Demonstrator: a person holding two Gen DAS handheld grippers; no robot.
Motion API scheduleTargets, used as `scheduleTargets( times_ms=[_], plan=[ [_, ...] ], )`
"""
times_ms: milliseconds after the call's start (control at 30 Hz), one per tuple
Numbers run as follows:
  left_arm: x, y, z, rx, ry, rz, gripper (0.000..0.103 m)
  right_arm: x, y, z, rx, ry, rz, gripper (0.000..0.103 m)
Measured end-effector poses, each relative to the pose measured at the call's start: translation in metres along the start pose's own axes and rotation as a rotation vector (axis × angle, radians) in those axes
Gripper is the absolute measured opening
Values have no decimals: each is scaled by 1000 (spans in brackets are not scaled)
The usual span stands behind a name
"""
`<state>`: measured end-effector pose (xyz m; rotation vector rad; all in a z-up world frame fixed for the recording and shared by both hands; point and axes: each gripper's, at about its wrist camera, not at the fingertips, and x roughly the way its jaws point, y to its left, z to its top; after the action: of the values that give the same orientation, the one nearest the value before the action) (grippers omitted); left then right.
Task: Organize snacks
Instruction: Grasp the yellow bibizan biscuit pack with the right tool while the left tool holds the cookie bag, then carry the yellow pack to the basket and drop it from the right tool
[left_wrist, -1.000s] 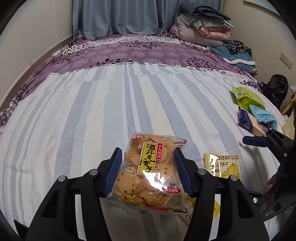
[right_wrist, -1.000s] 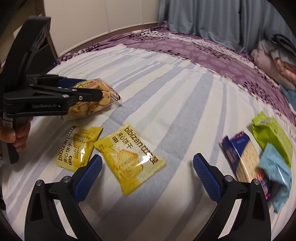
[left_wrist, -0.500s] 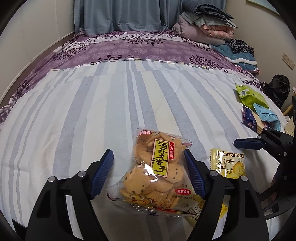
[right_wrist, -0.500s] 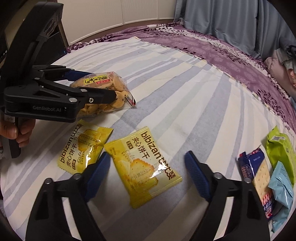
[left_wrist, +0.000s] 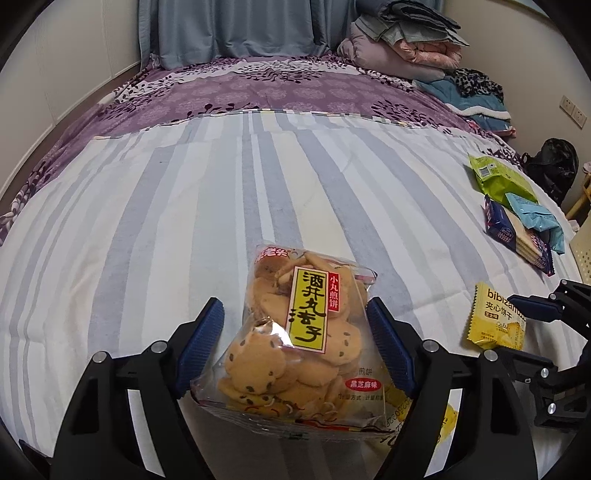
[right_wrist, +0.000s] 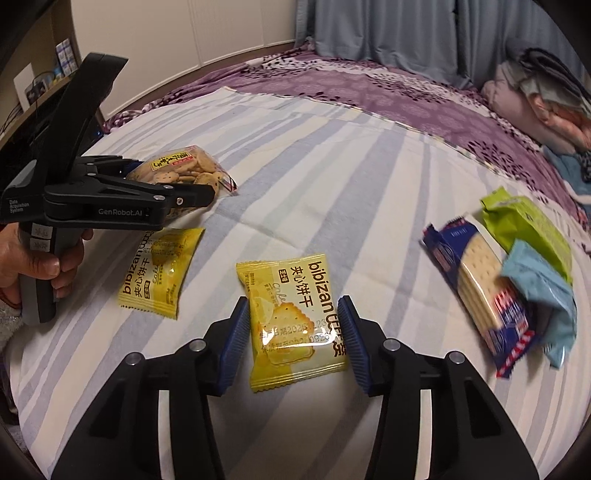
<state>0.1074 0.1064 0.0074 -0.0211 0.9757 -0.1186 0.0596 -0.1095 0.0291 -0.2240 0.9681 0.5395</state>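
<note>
Two yellow biscuit packets (right_wrist: 295, 321), one cookie bag (left_wrist: 299, 339), three other snack packs (right_wrist: 498, 273)

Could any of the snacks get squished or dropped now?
Maybe. The right gripper has just closed on the yellow cracker packet by its edges, so crackers could crack or it may slip. The cookie bag lies on the other yellow packet, between the open left gripper.

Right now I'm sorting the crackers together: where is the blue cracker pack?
In the right wrist view the blue cracker pack lies at the right on the striped bedspread, touching the green packet and the light blue packet.
</note>
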Motion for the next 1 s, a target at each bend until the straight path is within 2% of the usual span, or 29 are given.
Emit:
scheduleTargets(
  times_ms=[200, 600, 1000],
  plan=[
    [-11, 5, -7, -20, -12, 0, 66, -17, -8, -4, 69, -44, -2, 48],
    [-66, -7, -2, -20, -106, -19, 65, -66, -20, -5, 138, -159, 8, 48],
    [-114, -61, 8, 63, -178, -78, 65, -119, -49, -23, 223, -266, -35, 49]
  ],
)
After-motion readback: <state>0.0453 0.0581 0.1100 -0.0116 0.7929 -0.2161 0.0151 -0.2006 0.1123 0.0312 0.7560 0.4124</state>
